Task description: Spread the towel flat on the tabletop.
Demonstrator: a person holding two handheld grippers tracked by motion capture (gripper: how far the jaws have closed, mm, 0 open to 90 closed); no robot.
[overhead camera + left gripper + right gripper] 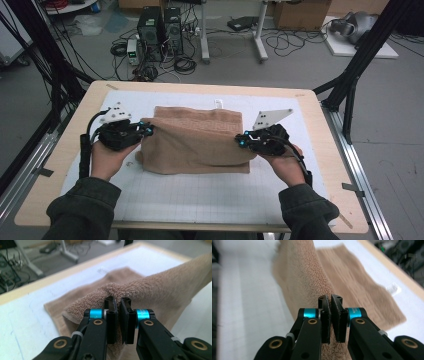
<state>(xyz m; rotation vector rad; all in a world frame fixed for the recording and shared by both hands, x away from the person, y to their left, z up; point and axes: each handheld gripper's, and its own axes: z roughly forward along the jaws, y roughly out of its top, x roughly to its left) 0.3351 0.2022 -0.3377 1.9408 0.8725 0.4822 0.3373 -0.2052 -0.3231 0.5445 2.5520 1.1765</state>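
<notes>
Left tongs [148, 130] and right tongs [240, 141] both clamped tight on opposite ends of tan towel [197, 137], mid-frame, near edge raised off white mat [200, 195] on bench [45, 180]. Risk: shallow pinch slipping, edge dropping, fold skewing. Hands level, palms inward, forearms entering from bottom.

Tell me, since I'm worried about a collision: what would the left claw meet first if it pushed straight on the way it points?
The towel itself: the left claw is already clamped on its raised edge. Farther along that line, probably, the right claw at the other end.
</notes>
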